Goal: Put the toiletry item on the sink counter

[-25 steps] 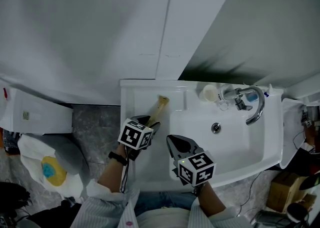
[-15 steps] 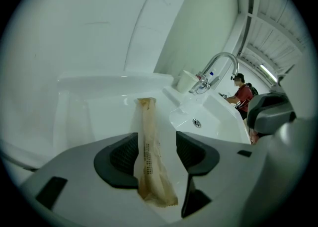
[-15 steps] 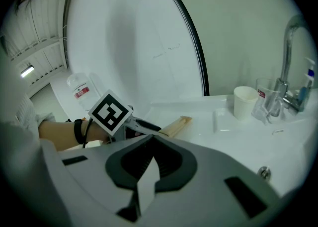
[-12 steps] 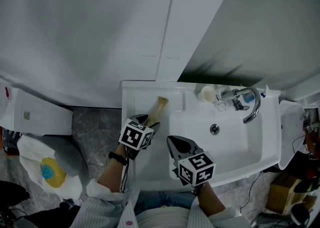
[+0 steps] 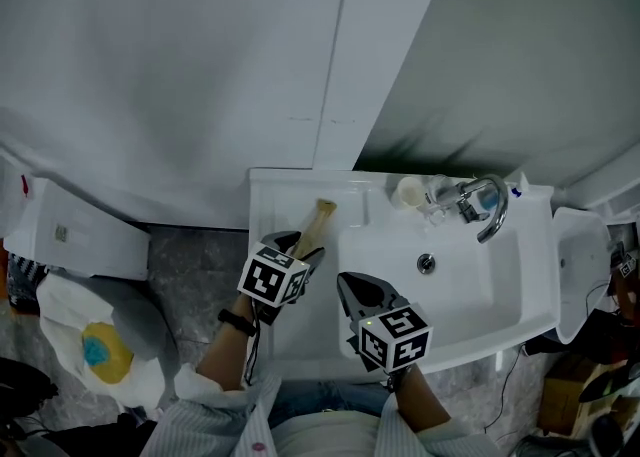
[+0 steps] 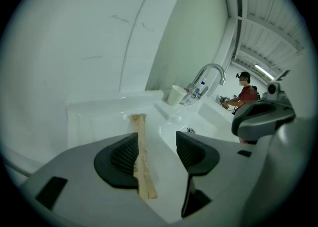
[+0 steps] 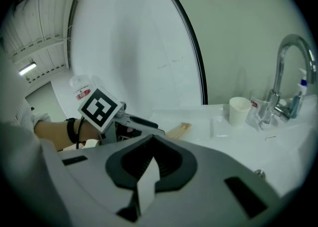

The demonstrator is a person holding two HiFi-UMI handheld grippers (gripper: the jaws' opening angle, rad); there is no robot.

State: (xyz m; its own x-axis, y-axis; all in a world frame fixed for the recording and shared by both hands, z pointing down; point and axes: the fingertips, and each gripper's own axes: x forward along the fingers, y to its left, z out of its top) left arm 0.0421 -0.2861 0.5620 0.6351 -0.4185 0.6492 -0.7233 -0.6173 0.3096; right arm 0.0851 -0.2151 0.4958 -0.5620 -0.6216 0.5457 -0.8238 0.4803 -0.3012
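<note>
The toiletry item (image 5: 316, 219) is a long, flat, tan stick. It lies on the white sink counter (image 5: 268, 197) left of the basin, pointing away from me. My left gripper (image 5: 300, 246) stands open around its near end. In the left gripper view the toiletry item (image 6: 140, 146) runs along the left pad (image 6: 121, 155), while the right pad (image 6: 191, 150) is well clear of it. My right gripper (image 5: 349, 285) is shut and empty at the basin's front left corner. The toiletry item (image 7: 178, 129) and the left gripper's marker cube (image 7: 99, 108) also show in the right gripper view.
A white cup (image 5: 408, 191) and a curved chrome faucet (image 5: 482, 207) stand at the back of the basin (image 5: 450, 290). A white toilet tank (image 5: 60, 235) and a yellow and blue object (image 5: 97, 349) lie to the left. A person (image 6: 244, 93) shows far right.
Both grippers and the tan stick keep their places. Only the head view has shifted a little, so the sink sits slightly lower and further left in the picture.
</note>
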